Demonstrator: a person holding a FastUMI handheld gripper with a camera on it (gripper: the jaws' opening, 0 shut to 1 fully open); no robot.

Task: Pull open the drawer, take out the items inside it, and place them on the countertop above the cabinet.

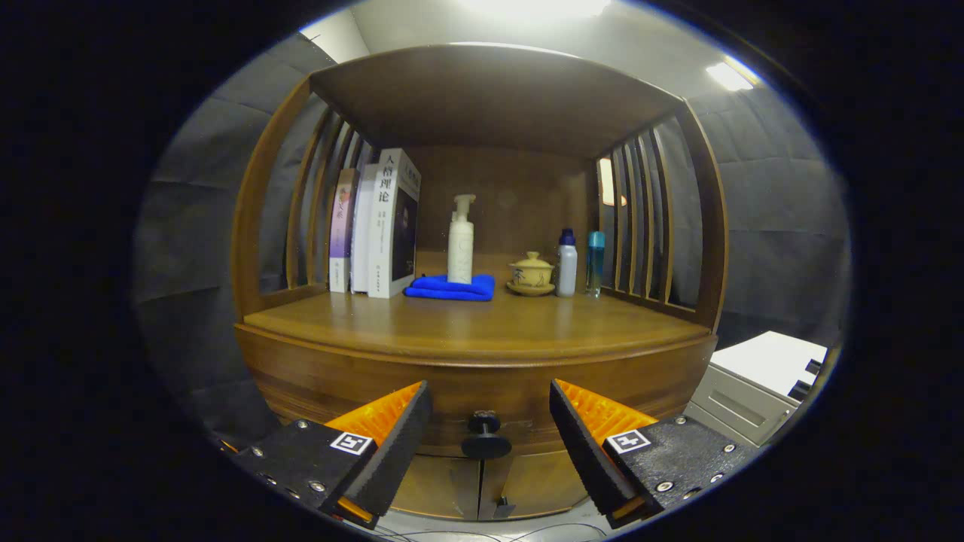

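Observation:
A wooden cabinet stands in front of me with its drawer front (482,391) closed under the countertop (482,327). A dark round knob (486,436) sticks out from the drawer's middle. My gripper (489,399) is open, its two fingers spread wide on either side of the knob, which sits between them and slightly ahead. Neither finger touches the knob. The drawer's contents are hidden.
On the countertop stand three upright books (376,233), a white pump bottle (461,241) on a folded blue cloth (450,287), a lidded tea cup (531,275), and two small bottles (580,263). Slatted side rails and a top shelf enclose it. A grey-white unit (753,384) stands right. Lower cabinet doors (452,485) sit below.

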